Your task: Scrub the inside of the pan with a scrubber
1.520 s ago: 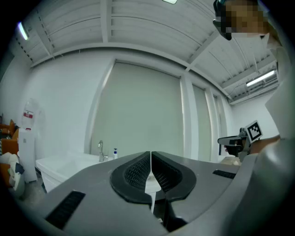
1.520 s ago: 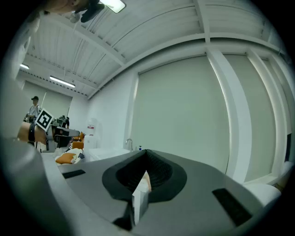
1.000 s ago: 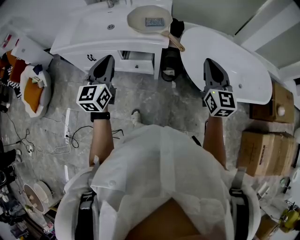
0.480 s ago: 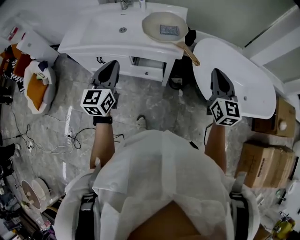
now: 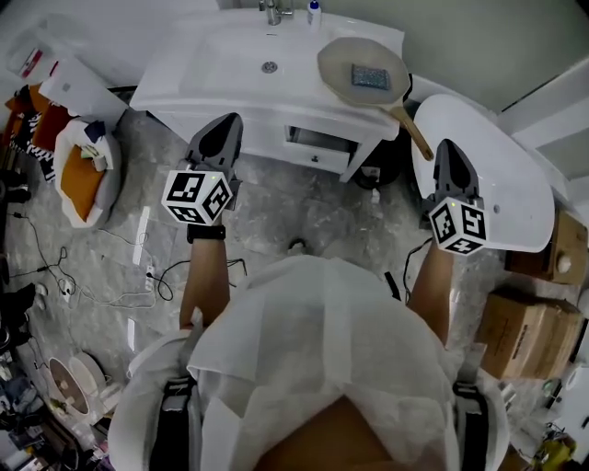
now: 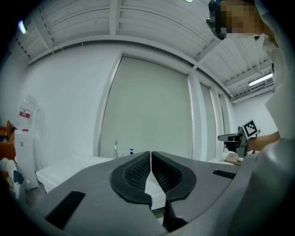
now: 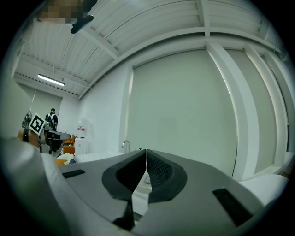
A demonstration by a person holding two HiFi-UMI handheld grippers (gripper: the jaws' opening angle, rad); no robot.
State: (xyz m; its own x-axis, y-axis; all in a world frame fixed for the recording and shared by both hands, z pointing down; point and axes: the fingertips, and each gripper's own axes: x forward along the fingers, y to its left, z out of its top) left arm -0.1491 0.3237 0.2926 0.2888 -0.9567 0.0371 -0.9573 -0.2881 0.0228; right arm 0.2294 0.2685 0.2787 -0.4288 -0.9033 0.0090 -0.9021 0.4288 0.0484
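Observation:
In the head view a cream pan (image 5: 363, 74) with a wooden handle (image 5: 411, 129) rests on the right end of a white washbasin unit (image 5: 230, 69). A grey-blue scrubber (image 5: 369, 76) lies inside the pan. My left gripper (image 5: 227, 124) is held level in front of the unit's left half, shut with nothing in it. My right gripper (image 5: 448, 152) hovers over a white oval tabletop (image 5: 497, 166), right of the pan's handle, also shut and bare. In the left gripper view the jaws (image 6: 150, 159) meet; in the right gripper view the jaws (image 7: 145, 156) meet too.
The basin's tap (image 5: 271, 11) and a small bottle (image 5: 314, 11) stand at the back edge. A drawer (image 5: 317, 143) sits under the counter. Cardboard boxes (image 5: 525, 331) lie on the floor at right; an orange-and-white bundle (image 5: 81, 170) and cables (image 5: 147, 267) lie at left.
Both grippers and the person have moved toward the washbasin unit; the pan and basin now sit lower and further right in the head view. Both jaws stay shut.

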